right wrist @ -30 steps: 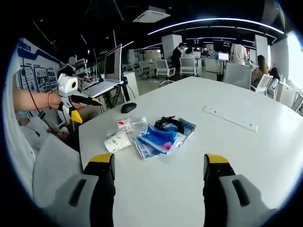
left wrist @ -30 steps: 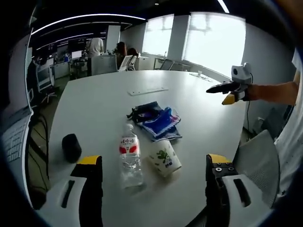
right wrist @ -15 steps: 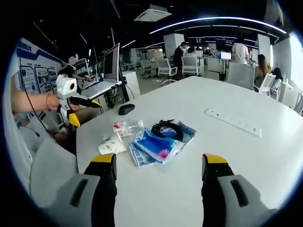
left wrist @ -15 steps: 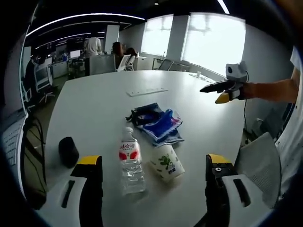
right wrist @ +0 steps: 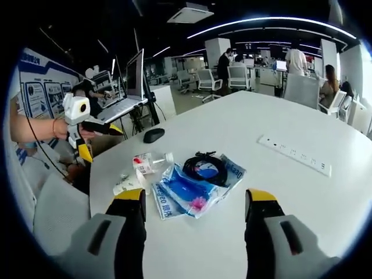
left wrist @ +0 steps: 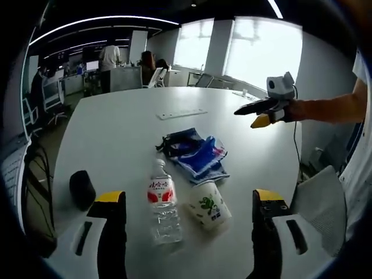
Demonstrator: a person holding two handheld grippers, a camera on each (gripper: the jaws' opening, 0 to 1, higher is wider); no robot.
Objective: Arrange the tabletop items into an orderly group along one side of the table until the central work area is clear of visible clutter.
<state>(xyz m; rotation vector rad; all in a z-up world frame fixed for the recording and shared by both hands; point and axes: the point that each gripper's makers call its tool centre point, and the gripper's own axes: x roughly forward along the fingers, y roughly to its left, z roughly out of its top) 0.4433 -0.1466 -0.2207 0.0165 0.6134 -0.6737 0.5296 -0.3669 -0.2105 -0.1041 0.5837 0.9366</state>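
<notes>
White table [right wrist: 325, 133] — right gripper [left wrist: 254, 115] nearer blue packets [right wrist: 189, 189], jaws still apart

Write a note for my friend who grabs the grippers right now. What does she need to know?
Left gripper: open, holding nothing, low over the table's near edge.
Right gripper: open, holding nothing, raised above the table.
Things: a water bottle and a paper cup lie on their sides next to each other. Just past them is a pile of blue packets with a coiled black cable on top. A black mouse sits apart near the edge, and a white power strip lies farther across the table.
Done: nothing grouped yet.
Left: move everything into a neat row along one side.
</notes>
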